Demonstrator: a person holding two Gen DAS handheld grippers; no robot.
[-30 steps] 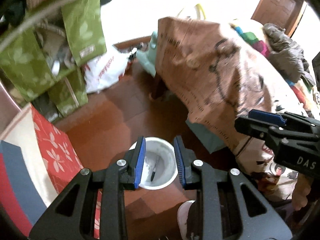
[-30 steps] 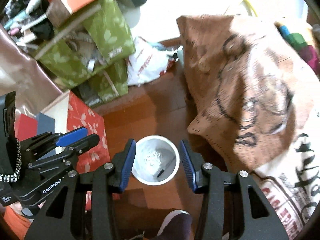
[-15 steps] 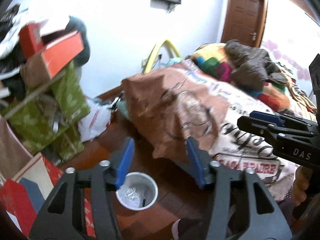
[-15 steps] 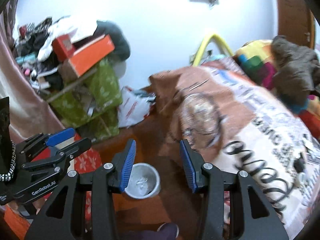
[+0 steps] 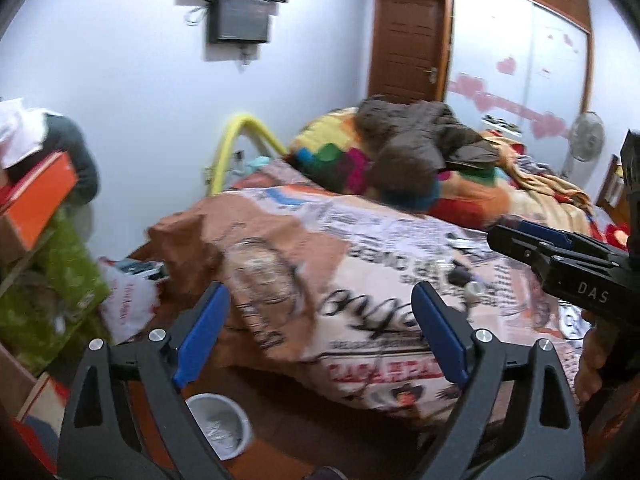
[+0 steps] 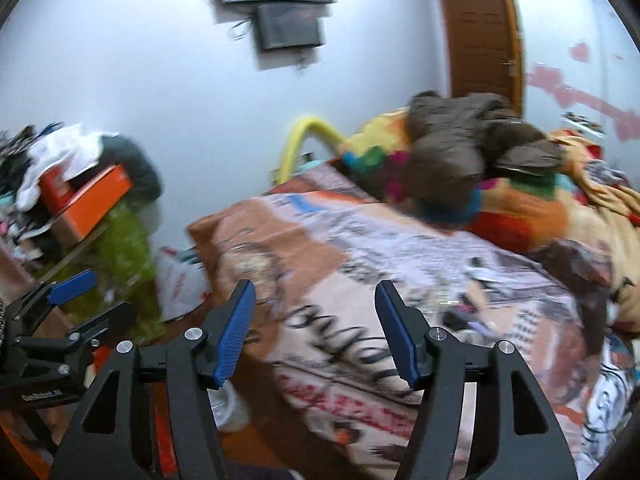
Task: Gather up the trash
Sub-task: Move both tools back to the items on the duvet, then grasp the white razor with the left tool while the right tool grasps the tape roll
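A white bin with crumpled trash inside stands on the brown floor beside the bed, low between my left gripper's arms; in the right wrist view it is mostly hidden behind the left finger. Small items, trash among them, lie on the printed bedspread and show blurred in the right wrist view. My left gripper is open wide and empty, raised over the bed's edge. My right gripper is open and empty, also raised toward the bed.
Brown clothing and colourful blankets are piled at the bed's far end. Green-covered shelves with an orange box stand left. A white plastic bag lies on the floor. A door and a fan are beyond.
Both grippers have tilted up from looking down into the bin to facing the bed and far wall. The left gripper's jaws have opened wider. The bin has dropped to the bottom of both views.
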